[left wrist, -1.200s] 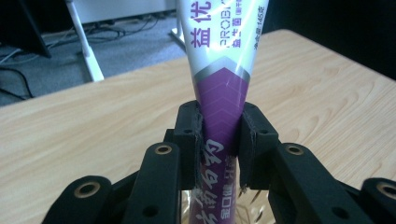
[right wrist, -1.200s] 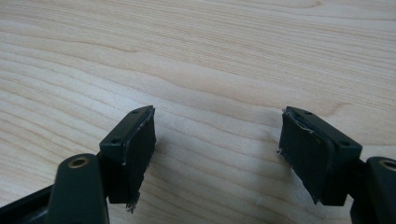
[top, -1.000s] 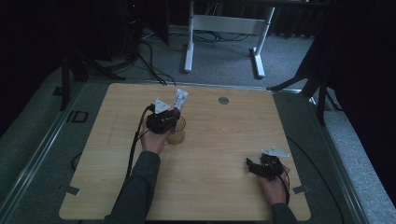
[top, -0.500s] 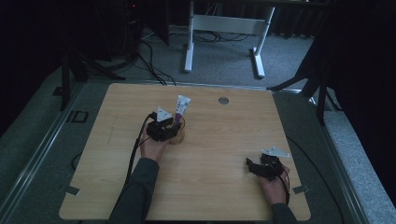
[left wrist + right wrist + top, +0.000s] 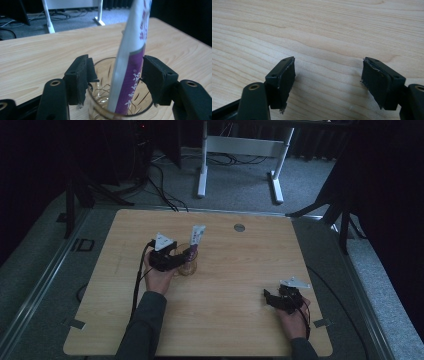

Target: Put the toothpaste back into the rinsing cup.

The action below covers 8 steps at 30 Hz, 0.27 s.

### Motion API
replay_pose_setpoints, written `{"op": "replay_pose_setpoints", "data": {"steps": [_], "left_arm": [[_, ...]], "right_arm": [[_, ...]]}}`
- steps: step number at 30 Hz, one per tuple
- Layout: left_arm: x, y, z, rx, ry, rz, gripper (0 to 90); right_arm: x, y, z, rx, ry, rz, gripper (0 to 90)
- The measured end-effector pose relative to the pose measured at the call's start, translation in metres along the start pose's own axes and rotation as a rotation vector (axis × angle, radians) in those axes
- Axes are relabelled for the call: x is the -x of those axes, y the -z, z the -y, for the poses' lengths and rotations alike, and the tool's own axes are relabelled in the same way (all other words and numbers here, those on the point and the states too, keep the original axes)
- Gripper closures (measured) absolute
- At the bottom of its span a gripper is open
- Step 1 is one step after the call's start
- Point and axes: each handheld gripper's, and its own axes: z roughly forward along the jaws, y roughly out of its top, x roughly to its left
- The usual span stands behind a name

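Opening just now, the left claw (image 5: 116,82) stands wide around the tube (image 5: 130,75) — let go, upright in the glass (image 5: 188,265) mid-desk. Placement looks done; right claw (image 5: 328,85) idles open, empty, near-right.

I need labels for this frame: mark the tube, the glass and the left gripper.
tube (image 5: 128,75): left gripper view, on its purple lower body.
glass (image 5: 100,72): left gripper view, on its far inner wall.
left gripper (image 5: 184,254): high view, midway between its fingertips, beside the glass.
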Motion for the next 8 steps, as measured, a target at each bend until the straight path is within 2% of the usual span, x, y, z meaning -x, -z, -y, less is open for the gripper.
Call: {"op": "replay_pose_setpoints", "data": {"steps": [3,6,8], "left_arm": [[-0.008,0.012,0.004,0.016,0.018,-0.014,37.1],[-0.021,0.020,0.014,0.000,0.049,-0.046,35.1],[-0.034,0.026,0.025,-0.023,0.078,-0.085,34.6]], "right_arm": [[0.000,0.000,0.000,0.000,-0.001,0.000,26.9],[0.000,0.000,0.000,-0.001,0.000,0.000,26.9],[0.000,0.000,0.000,0.000,0.000,0.000,26.9]]}}
